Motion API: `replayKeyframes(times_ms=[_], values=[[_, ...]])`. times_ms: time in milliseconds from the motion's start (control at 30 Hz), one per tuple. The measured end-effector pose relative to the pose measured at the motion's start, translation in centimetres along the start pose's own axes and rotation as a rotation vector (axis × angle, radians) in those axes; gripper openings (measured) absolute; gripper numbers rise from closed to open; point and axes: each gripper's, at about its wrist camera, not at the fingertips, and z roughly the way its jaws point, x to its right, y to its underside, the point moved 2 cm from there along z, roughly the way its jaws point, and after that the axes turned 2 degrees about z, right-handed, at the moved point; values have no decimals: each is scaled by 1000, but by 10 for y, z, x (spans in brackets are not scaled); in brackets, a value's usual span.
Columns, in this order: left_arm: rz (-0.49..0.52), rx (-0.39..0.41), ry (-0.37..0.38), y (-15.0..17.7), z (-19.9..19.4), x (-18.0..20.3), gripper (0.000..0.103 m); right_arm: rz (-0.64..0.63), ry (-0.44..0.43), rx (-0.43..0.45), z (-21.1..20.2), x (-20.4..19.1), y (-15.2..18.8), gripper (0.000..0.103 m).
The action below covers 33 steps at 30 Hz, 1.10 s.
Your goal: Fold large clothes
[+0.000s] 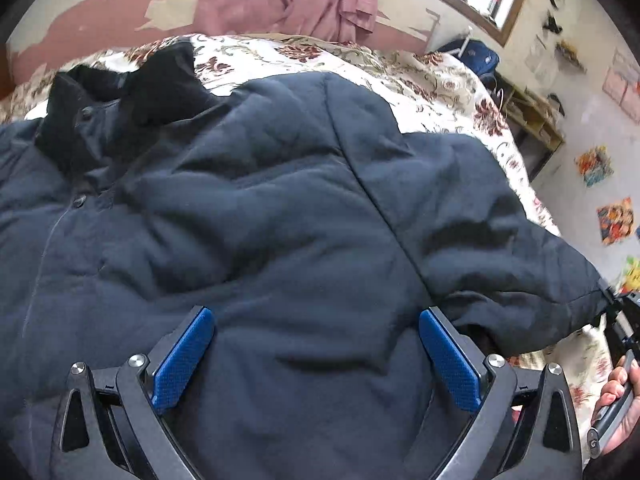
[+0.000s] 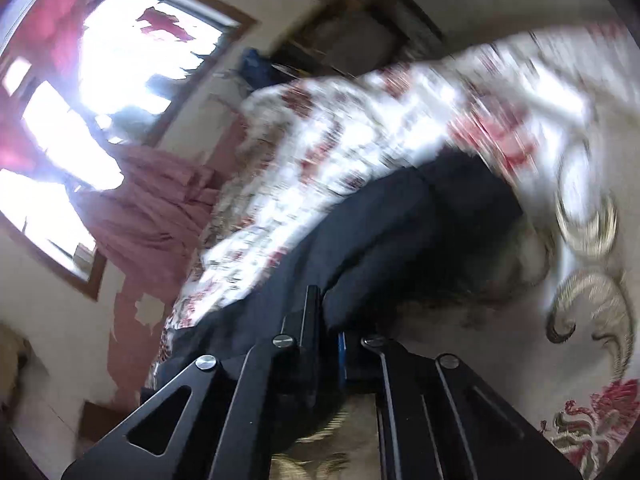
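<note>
One dark jacket [image 1: 260, 208] covers the floral bedspread [image 1: 420, 76] below peeling walls [image 1: 120, 4].

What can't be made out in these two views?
- Left wrist: jacket hem and left side, cut off by the frame edge.
- Left wrist: right tongs, mostly cut off at the right edge.
- Right wrist: bedspread pattern, motion-blurred.
- Right wrist: what part of the jacket the tongs pinch, hidden by dark folds.

The only readable mark is a small round logo like a letter "G" on the end of the grey handle [image 1: 611, 412] that the person's hand [image 1: 618, 400] grips, just right of the dark padded jacket [image 1: 256, 216]. The wall pictures [image 1: 615, 220] beyond the jacket carry nothing legible.
</note>
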Motion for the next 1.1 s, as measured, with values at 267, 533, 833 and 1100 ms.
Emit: replayKeyframes(times_ms=[267, 533, 833, 1100], values=[[-59, 129, -35, 28, -118, -74, 102, -677, -163, 167, -73, -224, 39, 6], [-199, 190, -202, 71, -216, -199, 102, -1182, -305, 80, -88, -380, 206, 6], [-334, 208, -302, 124, -255, -289, 102, -1448, -299, -311, -65, -357, 397, 34], [-325, 246, -257, 117, -240, -285, 102, -1338, -366, -456, -89, -314, 389, 74]])
